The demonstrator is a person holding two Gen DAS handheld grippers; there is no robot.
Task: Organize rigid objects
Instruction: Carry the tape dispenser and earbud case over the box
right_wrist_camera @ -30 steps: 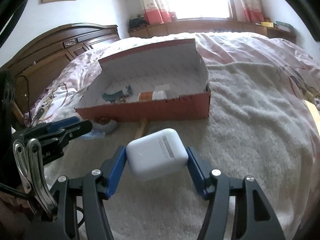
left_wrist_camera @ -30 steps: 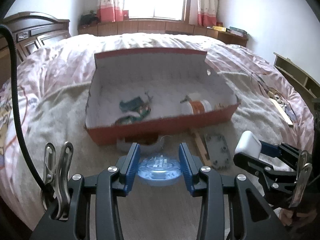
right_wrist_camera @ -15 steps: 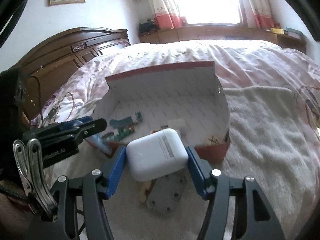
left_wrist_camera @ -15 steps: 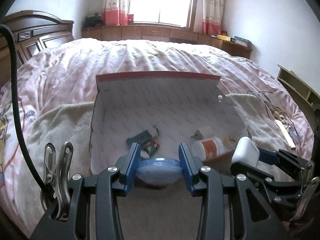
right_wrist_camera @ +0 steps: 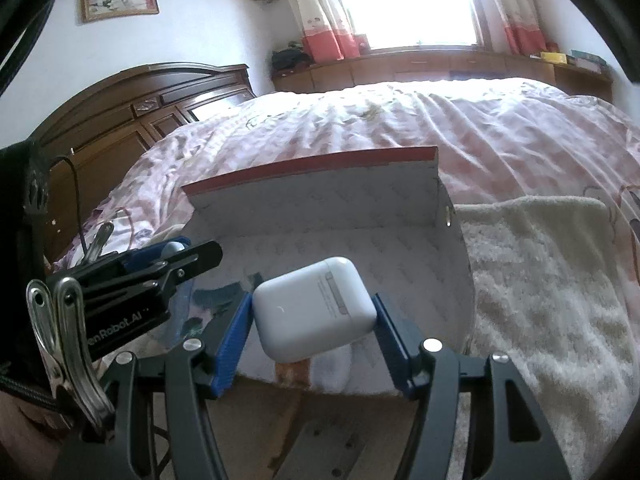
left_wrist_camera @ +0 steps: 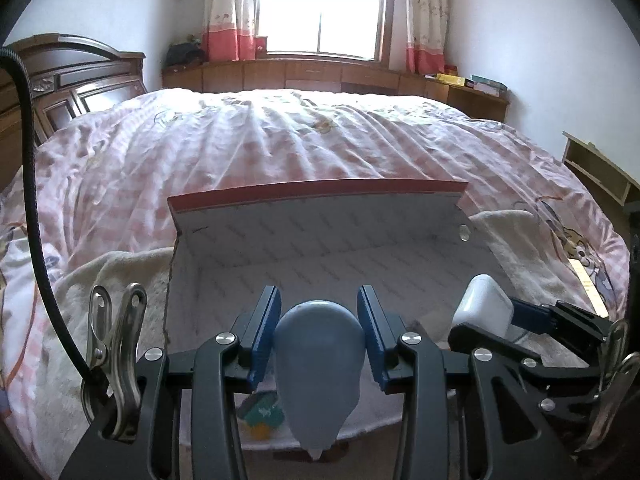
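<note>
A pale blue teardrop-shaped object (left_wrist_camera: 318, 354) is clamped between the blue pads of the left gripper (left_wrist_camera: 318, 334), its jaws narrowed onto it, and is held above the near part of the open red-edged box (left_wrist_camera: 320, 196). A white earbud case (right_wrist_camera: 314, 314) is gripped by the right gripper (right_wrist_camera: 314, 326), whose jaws are set wider around it, also over the box. The box is seen resting on a cream blanket (right_wrist_camera: 540, 280) spread over the pink bed (left_wrist_camera: 280, 132). Small items (left_wrist_camera: 262, 410) are partly hidden on the box floor

Glossy white plastic case (right_wrist_camera: 314, 312), matt cardboard box (left_wrist_camera: 320, 236), fluffy cloth blanket (right_wrist_camera: 552, 280).
</note>
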